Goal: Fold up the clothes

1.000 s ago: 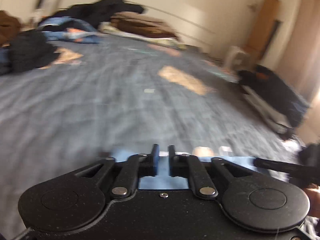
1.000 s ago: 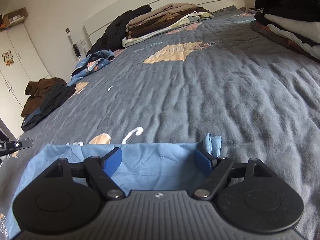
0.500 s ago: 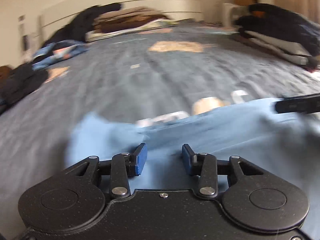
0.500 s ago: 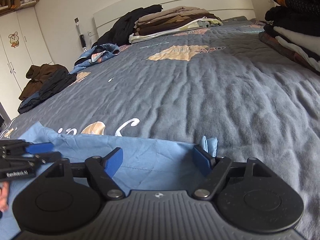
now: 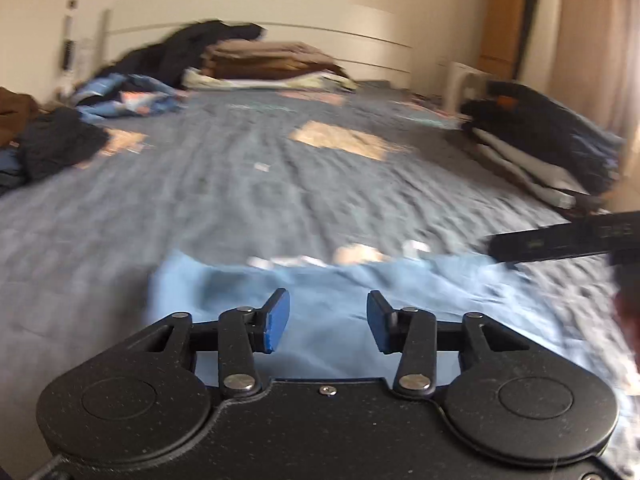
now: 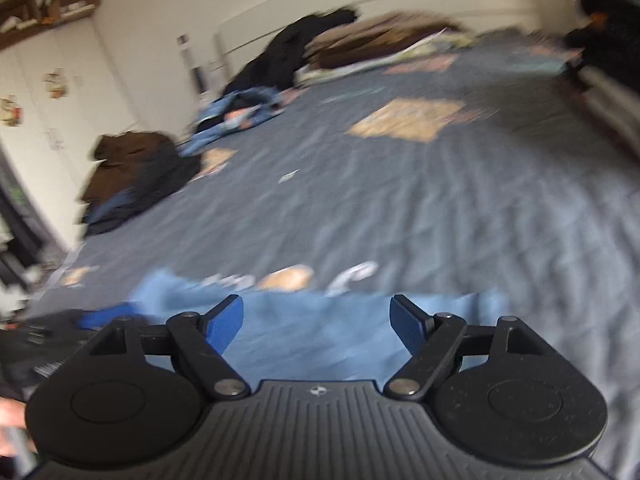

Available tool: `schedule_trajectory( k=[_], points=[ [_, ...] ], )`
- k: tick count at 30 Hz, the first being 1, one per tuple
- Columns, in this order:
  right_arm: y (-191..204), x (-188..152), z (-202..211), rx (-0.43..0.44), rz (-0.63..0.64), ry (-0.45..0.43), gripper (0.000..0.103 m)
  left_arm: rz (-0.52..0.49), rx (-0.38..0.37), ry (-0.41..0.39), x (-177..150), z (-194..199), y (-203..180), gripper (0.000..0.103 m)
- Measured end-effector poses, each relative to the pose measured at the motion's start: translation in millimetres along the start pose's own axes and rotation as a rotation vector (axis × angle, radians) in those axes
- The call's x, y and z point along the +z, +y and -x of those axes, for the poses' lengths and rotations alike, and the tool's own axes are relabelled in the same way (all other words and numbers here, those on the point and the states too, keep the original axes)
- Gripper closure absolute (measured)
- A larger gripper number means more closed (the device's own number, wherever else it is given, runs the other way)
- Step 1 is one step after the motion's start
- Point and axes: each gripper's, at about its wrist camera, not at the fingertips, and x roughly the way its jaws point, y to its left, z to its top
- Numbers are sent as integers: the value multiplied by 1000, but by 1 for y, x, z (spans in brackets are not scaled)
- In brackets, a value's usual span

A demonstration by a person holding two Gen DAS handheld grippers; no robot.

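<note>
Left tongs point(image 5: 328, 320): spread apart, nothing between the blue pads, positioned above the light blue garment point(image 5: 320, 300). Right tongs point(image 6: 318, 326): spread wide, likewise holding nothing, above the same garment point(image 6: 316, 332). In the left wrist view, a dark finger of the right tongs point(image 5: 560, 240) reaches in from the right edge, over the garment's far right border.

The light blue garment lies spread on the bed point(image 5: 280, 184), at its near edge, directly beneath both tools. The bed carries a grey-blue quilted cover with tan printed patches.

Other items on the bed: a stack of folded brown and beige clothes point(image 5: 268, 64) by the headboard point(image 5: 248, 12); a dark garment heaped beside that stack; a crumpled blue patterned piece point(image 5: 128, 98) at far left; a dark pile point(image 5: 56, 140) at the left edge; a folded stack of dark and pale clothes point(image 5: 548, 140) at the right edge.

Both views are motion-blurred; fine detail of the fabric cannot be told.
</note>
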Motion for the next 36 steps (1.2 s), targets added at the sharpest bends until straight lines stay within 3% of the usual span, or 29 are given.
schedule_trajectory(
  k=[2,4,5,7,11,16,19,22,25,27,30,32,36],
  points=[
    [15,-12,-10,65,-24,59,23,-16,-13,81,-13,-17,-8,58],
    [22,-30,-28,51,-4,121,23,-49,8,121,-26,-29,-6,57],
    [21,-40,-37,5,23,148,24,-61,23,125,-30,-30,-2,57],
    [17,-55,-39,-55,117,126,26,-67,61,116,-31,-26,8,58],
    [-2,-52,-25,-147,99,113,28,-38,190,117,-33,-15,40,57],
    [-21,-48,-3,-240,72,100,28,16,264,132,-27,5,56,59],
    [-17,-44,14,-228,15,72,26,65,228,87,-17,30,46,59],
    [15,-47,32,-154,78,57,25,23,139,55,-16,46,12,58],
    [47,-57,36,-94,134,61,24,0,76,95,-30,34,-15,58],
    [53,-72,25,-103,151,111,24,-13,90,159,-46,17,-17,58],
    [42,-96,14,-156,180,166,24,-64,105,154,-61,16,-7,56],
    [33,-107,17,-186,216,162,24,-47,161,169,-59,21,7,56],
    [16,-100,32,-225,170,173,24,2,267,186,-57,38,46,56]
  ],
)
